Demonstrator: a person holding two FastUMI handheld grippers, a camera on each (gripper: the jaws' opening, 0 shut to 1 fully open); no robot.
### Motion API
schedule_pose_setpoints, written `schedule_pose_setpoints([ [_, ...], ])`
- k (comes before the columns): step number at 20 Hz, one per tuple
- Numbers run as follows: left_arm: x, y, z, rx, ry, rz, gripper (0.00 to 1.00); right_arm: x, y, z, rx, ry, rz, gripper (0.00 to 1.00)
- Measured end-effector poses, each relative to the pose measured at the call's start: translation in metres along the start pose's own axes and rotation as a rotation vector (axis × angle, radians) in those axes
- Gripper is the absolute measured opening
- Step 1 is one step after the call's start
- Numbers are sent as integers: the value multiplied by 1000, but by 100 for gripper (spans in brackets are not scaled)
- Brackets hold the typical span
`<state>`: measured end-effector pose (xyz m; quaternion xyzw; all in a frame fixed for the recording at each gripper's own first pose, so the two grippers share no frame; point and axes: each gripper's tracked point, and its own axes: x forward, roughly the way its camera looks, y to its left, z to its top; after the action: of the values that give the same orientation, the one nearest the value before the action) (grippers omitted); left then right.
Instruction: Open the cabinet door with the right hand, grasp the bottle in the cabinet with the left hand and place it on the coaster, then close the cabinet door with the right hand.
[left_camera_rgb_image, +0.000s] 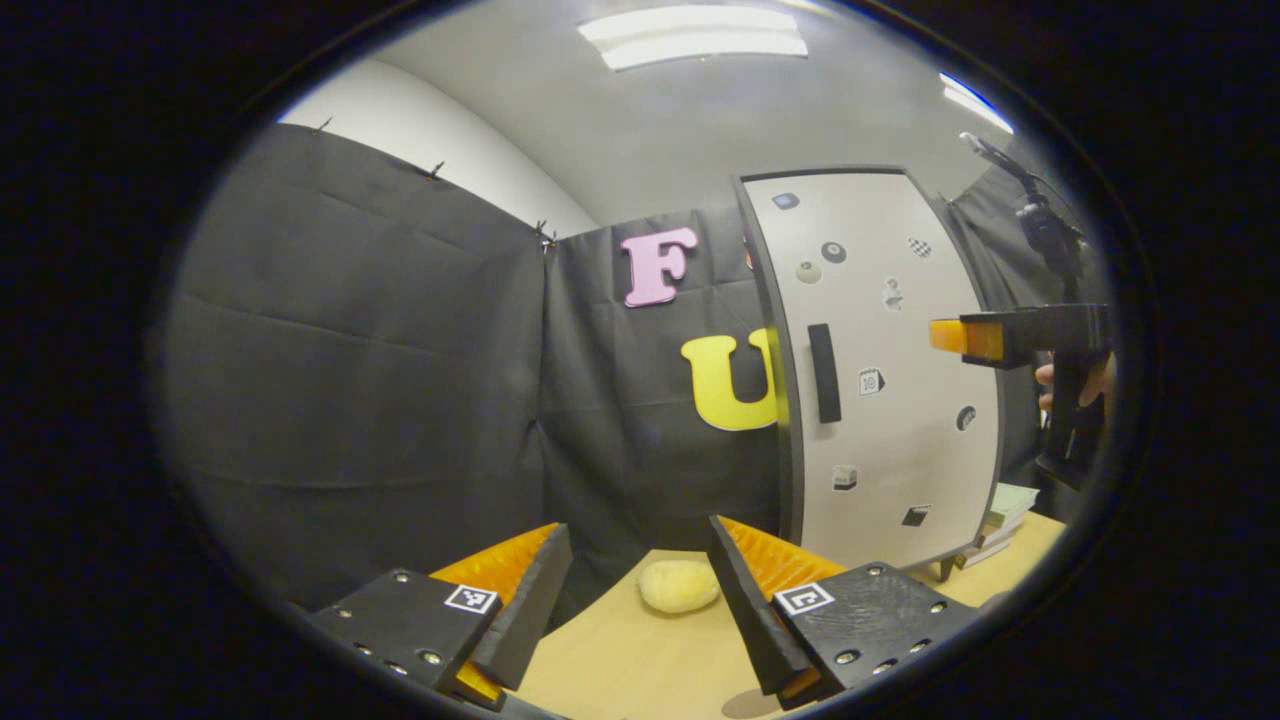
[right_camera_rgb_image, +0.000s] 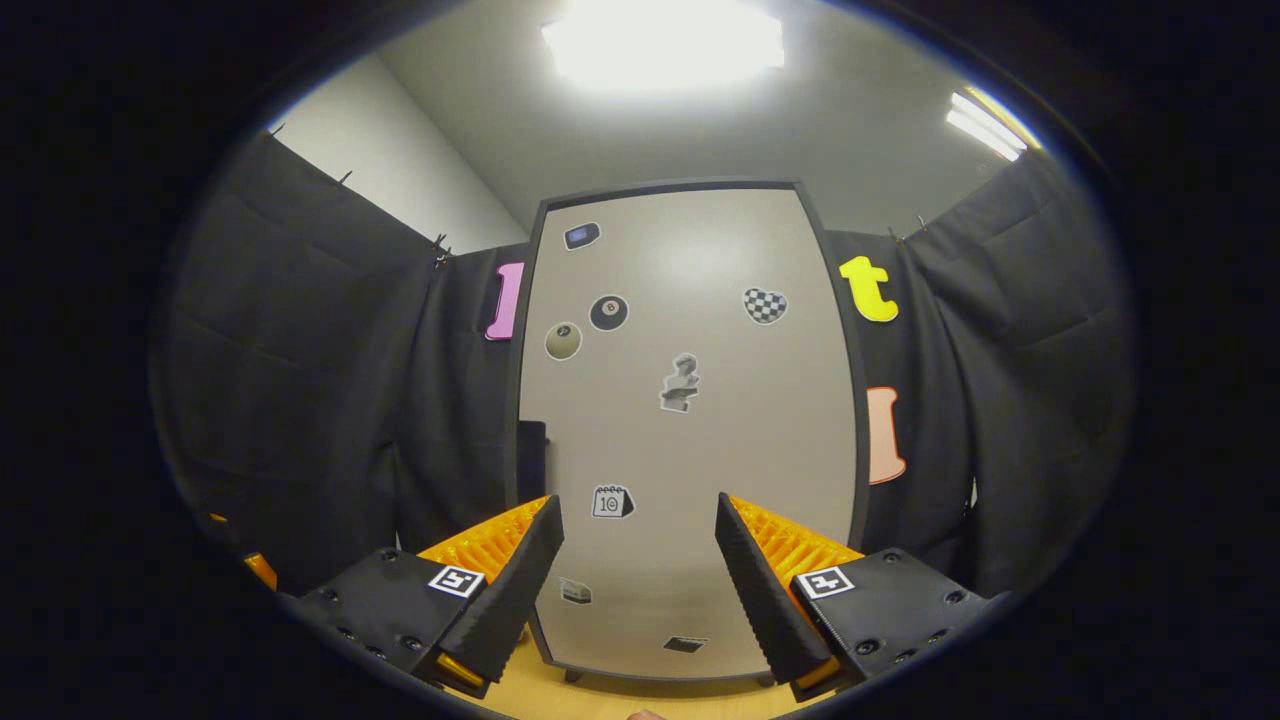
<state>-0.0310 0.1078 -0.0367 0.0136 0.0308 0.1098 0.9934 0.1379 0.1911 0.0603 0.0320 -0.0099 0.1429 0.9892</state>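
The closed cabinet door (right_camera_rgb_image: 690, 420) covers the cabinet interior, so its contents cannot be seen. In the right gripper view the door handle (right_camera_rgb_image: 531, 462) lies at the door's left edge and is seen nearly edge-on as a dark strip. The small stickers (right_camera_rgb_image: 680, 383) on the door are too small to identify.

In the left gripper view the right gripper (left_camera_rgb_image: 985, 340) is cut off by the right edge; the state of its jaws cannot be determined. The hand (left_camera_rgb_image: 1075, 385) holding it is mostly hidden behind its body. The stack of books (left_camera_rgb_image: 1005, 512) is partly hidden behind the cabinet.
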Motion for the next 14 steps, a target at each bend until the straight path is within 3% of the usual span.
schedule_pose_setpoints([
  [6,-12,47,-5,12,10,87,87,48,47,-6,1,43,56,97],
  [14,-34,110,-17,51,33,192,85,107,87,-23,2,108,50,98],
])
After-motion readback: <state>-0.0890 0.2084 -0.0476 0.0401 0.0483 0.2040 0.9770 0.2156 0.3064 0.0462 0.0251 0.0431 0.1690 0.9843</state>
